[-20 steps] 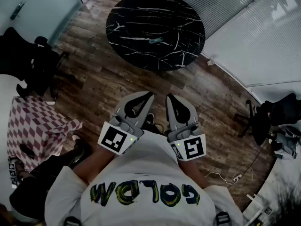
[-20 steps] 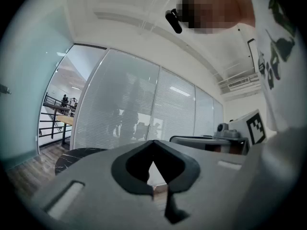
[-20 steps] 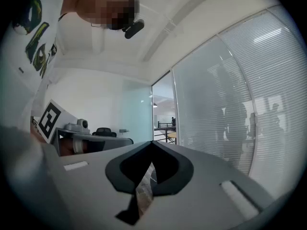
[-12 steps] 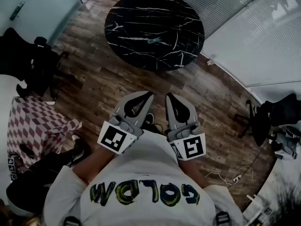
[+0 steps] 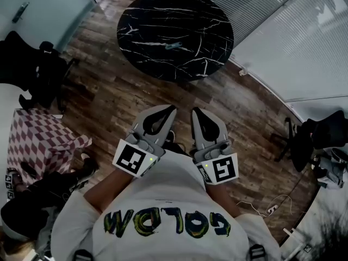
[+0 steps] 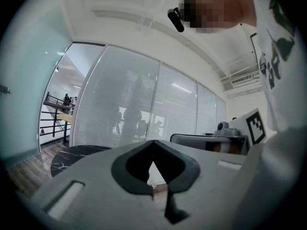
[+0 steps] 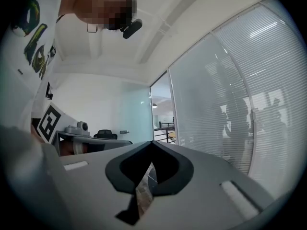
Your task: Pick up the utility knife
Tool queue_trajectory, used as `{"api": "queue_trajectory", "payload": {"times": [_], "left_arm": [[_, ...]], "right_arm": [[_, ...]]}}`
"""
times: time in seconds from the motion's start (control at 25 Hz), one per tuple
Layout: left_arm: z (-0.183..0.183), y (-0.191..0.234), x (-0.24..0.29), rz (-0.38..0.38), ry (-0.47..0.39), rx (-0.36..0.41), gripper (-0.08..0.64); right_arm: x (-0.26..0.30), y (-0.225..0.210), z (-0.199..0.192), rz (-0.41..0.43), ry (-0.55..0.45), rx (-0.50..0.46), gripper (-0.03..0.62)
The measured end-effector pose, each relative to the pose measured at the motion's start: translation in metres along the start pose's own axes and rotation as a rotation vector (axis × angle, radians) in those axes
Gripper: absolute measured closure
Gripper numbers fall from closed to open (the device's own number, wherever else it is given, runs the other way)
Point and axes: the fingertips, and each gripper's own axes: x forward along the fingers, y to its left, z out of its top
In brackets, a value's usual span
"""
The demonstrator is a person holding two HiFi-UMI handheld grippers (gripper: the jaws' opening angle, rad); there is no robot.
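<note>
The utility knife point(image 5: 174, 45) is a small grey-blue thing lying near the middle of a round black marble table point(image 5: 163, 15), far ahead in the head view. Both grippers are held close to the person's chest, side by side and level, well short of the table. My left gripper point(image 5: 173, 109) is shut with nothing in it, its jaws meeting tip to tip point(image 6: 153, 143). My right gripper point(image 5: 194, 112) is likewise shut and empty point(image 7: 152, 143). In the left gripper view, part of the table point(image 6: 72, 155) shows low at the left.
Wooden floor lies between me and the table. A checkered box point(image 5: 46, 145) stands at the left, with a black office chair point(image 5: 32, 69) behind it and another chair point(image 5: 321, 135) at the right. Glass walls with blinds point(image 5: 283, 42) run behind the table. A power strip point(image 5: 269, 205) lies on the floor.
The table has drifted slightly left and up in the head view. Both grippers have kept their place and stayed shut.
</note>
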Motion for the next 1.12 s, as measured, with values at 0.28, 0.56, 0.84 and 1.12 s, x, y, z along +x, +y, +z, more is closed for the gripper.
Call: {"api": "queue_trajectory", "payload": {"times": [0.28,0.56,0.84,1.12], "left_arm": [[-0.008,-0.019,0.012,0.027,0.002,-0.011,0.558],[-0.010,-0.021,0.021,0.040,0.010,-0.003,0.558],[-0.008,-0.002,0.037,0.046,0.005,-0.009,0.558],[0.000,0.042,0.060,0.045,-0.006,-0.021,0.558]], "right_arm": [[-0.016,-0.014,-0.002,0.023,-0.003,-0.007,0.591],[-0.015,-0.023,-0.002,0.041,-0.008,-0.001,0.591],[0.007,-0.037,-0.005,0.051,0.000,-0.006,0.591],[0.055,-0.049,-0.005,0.064,0.014,-0.029,0.591]]}}
